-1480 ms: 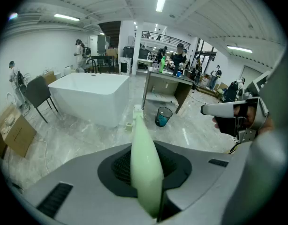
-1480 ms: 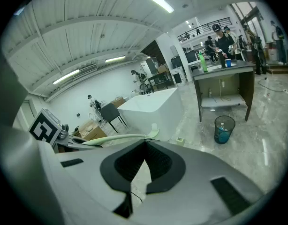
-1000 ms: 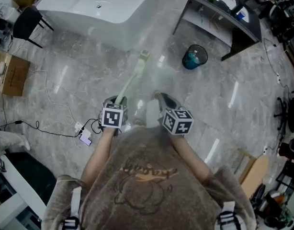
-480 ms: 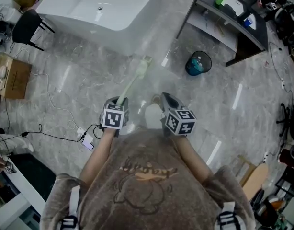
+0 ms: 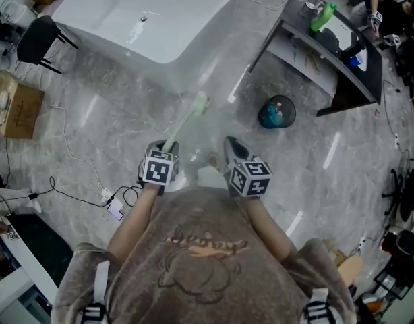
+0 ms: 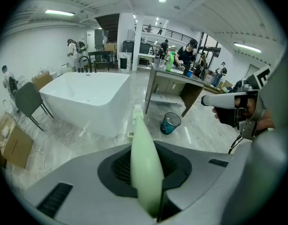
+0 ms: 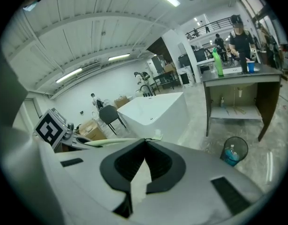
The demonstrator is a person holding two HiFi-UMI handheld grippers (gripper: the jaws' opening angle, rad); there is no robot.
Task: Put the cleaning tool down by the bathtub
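Note:
A pale green long-handled cleaning tool point(image 5: 187, 120) sticks out of my left gripper point(image 5: 168, 144), its brush head point(image 5: 201, 102) hanging over the floor just short of the white bathtub point(image 5: 193, 19). In the left gripper view the handle point(image 6: 145, 168) is clamped between the jaws, with the tub point(image 6: 87, 100) ahead. My right gripper point(image 5: 232, 147) is held beside the left one. Its jaws point(image 7: 145, 141) meet at the tips with nothing between them, and the tub point(image 7: 153, 109) lies ahead of them.
A teal waste bin point(image 5: 276, 111) stands on the marble floor to the right, in front of a dark desk point(image 5: 328, 52). A black chair point(image 5: 38, 36) and a cardboard box point(image 5: 18, 103) are at the left. Cables and a power strip point(image 5: 112, 201) lie left of me.
Both grippers have been carried forward toward the bathtub, which now sits larger and nearer in the head view. The green tool stays in the left gripper; the bin has slid lower.

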